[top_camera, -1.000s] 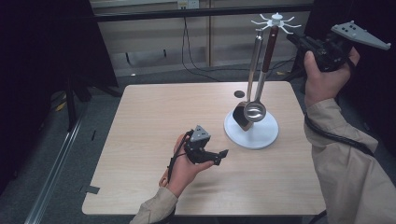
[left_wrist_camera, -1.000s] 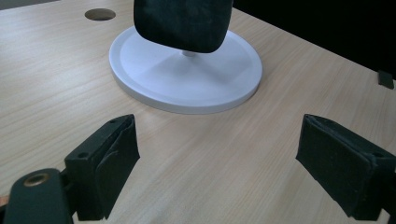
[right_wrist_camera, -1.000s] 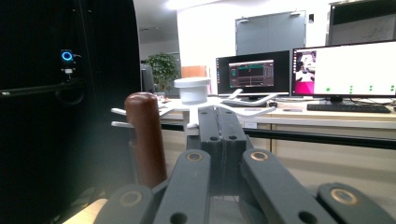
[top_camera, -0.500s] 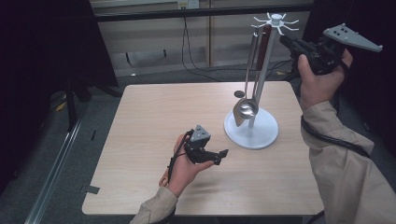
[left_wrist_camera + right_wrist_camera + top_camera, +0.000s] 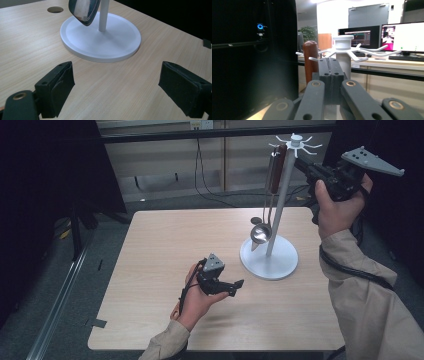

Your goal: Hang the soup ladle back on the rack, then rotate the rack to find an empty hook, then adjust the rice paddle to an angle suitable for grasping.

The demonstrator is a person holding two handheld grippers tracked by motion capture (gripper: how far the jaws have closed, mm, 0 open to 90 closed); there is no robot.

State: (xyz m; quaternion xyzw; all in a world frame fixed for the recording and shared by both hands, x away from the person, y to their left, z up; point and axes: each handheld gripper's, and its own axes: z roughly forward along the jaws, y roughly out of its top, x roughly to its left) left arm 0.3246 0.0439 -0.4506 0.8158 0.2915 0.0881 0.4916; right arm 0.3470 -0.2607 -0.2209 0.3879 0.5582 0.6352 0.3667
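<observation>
Right now the left hand-held gripper (image 5: 235, 287) is sitting low over the near middle of the tabletop (image 5: 165, 250), held in the person's left hand (image 5: 195, 300). Its two black jaws are standing wide apart with nothing between them, and in the left gripper view its pads (image 5: 58, 87) are pointing at the white stand (image 5: 100, 37).

Up high on the far right, the right hand-held gripper (image 5: 302, 164) is being held in the person's right hand (image 5: 340, 210). Its jaws are pressed flat together, as the right gripper view shows (image 5: 331, 75), and nothing is between them. Its tip is sitting just beside the top of the stand's pole (image 5: 282, 195).

The stand is sitting on the right side of the tabletop, on a round white base (image 5: 270, 260). At the top of the pole, thin white hooks (image 5: 300, 142) are sticking out all around. A ladle (image 5: 260, 234) is hanging from one hook on the left of the pole. Its brown handle (image 5: 280, 165) is up by the hooks, and its shiny bowl is hanging just over the base.

Behind the stand, a small round hole (image 5: 55, 9) is showing in the tabletop. Far off in the right gripper view, computer screens (image 5: 402, 37) are glowing on a desk.
</observation>
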